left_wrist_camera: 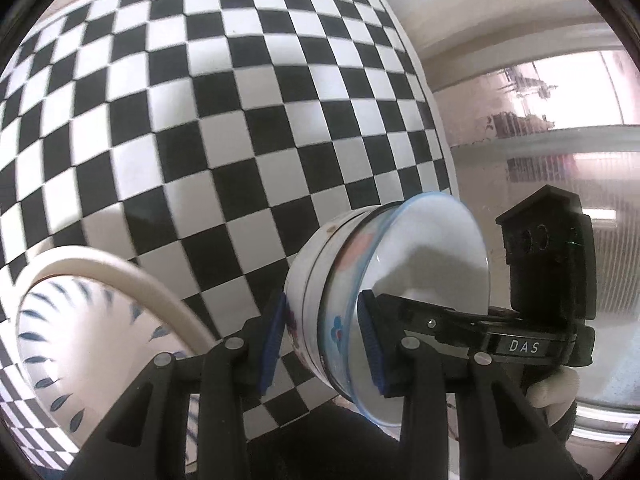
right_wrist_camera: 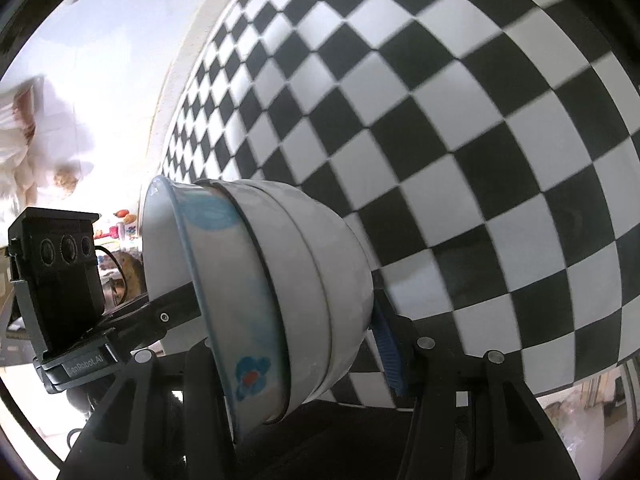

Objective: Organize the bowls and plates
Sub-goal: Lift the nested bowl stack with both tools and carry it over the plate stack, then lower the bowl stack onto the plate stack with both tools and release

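Right now my left gripper [left_wrist_camera: 322, 340] is clamped on the rims of a nested stack of white bowls with blue and red flower marks [left_wrist_camera: 384, 280], its blue pads pressing from inside and outside. My right gripper [right_wrist_camera: 296, 352] grips the same stack on its opposite side, one finger inside, the blue pad against the outer wall. I see the stack tilted on edge above the black-and-white chequered tabletop [left_wrist_camera: 200, 120]. A white plate with blue leaf strokes [left_wrist_camera: 52, 340] lies at lower left.

A black-and-white checkered tabletop [left_wrist_camera: 240, 128] fills most of both views, edged by a pale wall [left_wrist_camera: 480, 12], with a bright frosted window [left_wrist_camera: 560, 92] glowing beyond it in daylight.
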